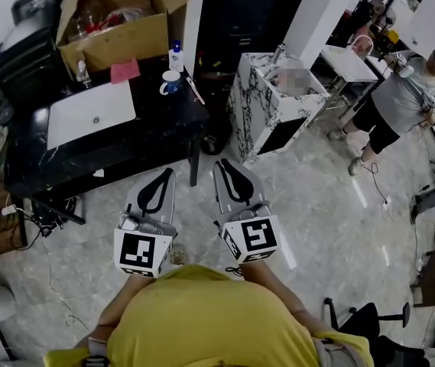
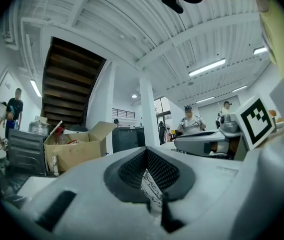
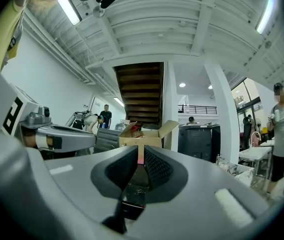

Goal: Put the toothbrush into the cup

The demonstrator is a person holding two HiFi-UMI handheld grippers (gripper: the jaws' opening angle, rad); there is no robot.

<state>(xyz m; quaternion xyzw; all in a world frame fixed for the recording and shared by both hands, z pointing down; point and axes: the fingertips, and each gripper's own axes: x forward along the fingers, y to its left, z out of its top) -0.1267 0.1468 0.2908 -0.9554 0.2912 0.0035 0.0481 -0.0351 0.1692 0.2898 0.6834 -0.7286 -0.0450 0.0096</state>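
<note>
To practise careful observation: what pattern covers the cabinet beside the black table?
White with dark marble veining on the cabinet; clearest in the head view.

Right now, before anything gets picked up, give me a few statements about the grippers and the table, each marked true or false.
1. The left gripper and the right gripper are both over the floor, short of the table. True.
2. The cup stands on the table beside a bottle. True.
3. The right gripper is shut on something. False: its jaws stand slightly apart with nothing between them.
4. The cardboard box sits on the floor. False: it is on the table.
</note>
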